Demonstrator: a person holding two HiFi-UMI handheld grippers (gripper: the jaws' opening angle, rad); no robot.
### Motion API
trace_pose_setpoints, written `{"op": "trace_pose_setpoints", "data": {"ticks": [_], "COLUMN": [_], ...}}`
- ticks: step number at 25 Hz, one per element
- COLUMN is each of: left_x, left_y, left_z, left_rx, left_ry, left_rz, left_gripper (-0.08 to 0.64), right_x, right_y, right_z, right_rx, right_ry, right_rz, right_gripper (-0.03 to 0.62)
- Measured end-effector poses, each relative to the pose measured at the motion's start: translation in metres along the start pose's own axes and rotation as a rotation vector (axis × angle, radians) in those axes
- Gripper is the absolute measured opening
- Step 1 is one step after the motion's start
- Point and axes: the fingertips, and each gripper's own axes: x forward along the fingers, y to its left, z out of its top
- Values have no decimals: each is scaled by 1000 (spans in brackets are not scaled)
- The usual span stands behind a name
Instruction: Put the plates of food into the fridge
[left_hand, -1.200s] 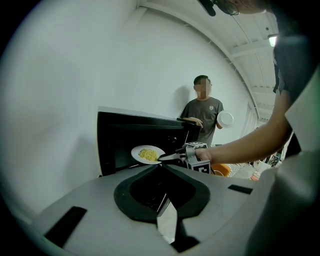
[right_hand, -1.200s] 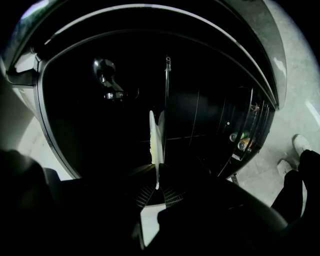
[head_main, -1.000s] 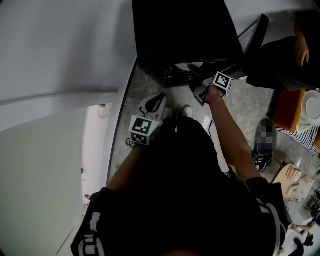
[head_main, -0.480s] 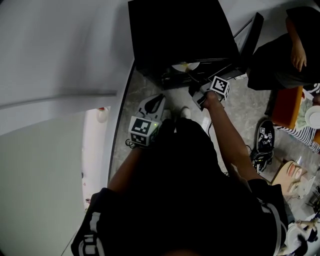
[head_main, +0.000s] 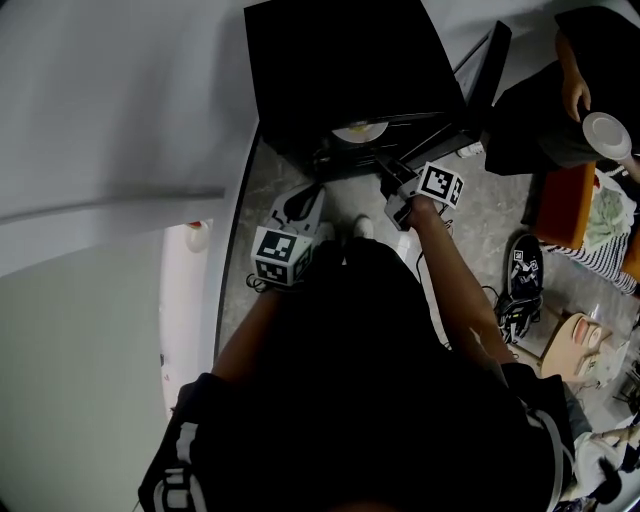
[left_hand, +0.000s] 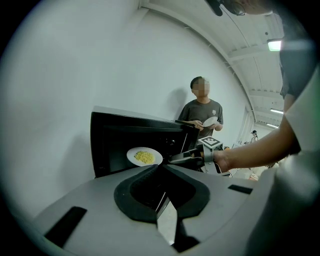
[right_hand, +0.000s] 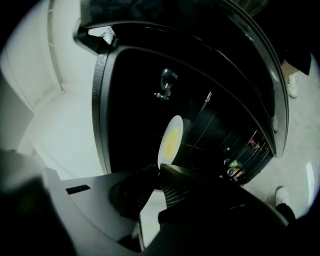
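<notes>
While the right gripper (right_hand: 160, 169) pinches the rim of the plate of yellow food (right_hand: 171, 140) at the open black fridge's (head_main: 350, 60) mouth, left gripper (left_hand: 159, 167) clenched, empty, just beside, outside the fridge.

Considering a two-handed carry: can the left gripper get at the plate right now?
Probably yes. The plate, held at its rim by the right gripper, sits ahead of the left gripper with nothing between. Left jaws are shut and would need opening.
</notes>
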Motion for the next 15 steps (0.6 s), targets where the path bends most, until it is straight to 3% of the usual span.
{"op": "trace_pose_setpoints", "data": {"ticks": [5, 15], "left_x": [4, 6], "left_y": [-4, -1], "left_z": [0, -5], "left_rx": [8, -2], "left_ry": [6, 3], "left_rz": [-13, -16], "left_gripper": [23, 23], "right_x": [-8, -30], "right_y": [8, 38], "right_z": [-4, -7], "right_rx": [-53, -290], "right_ry": [-2, 14], "right_rz": [-9, -34], "right_gripper": [37, 34]}}
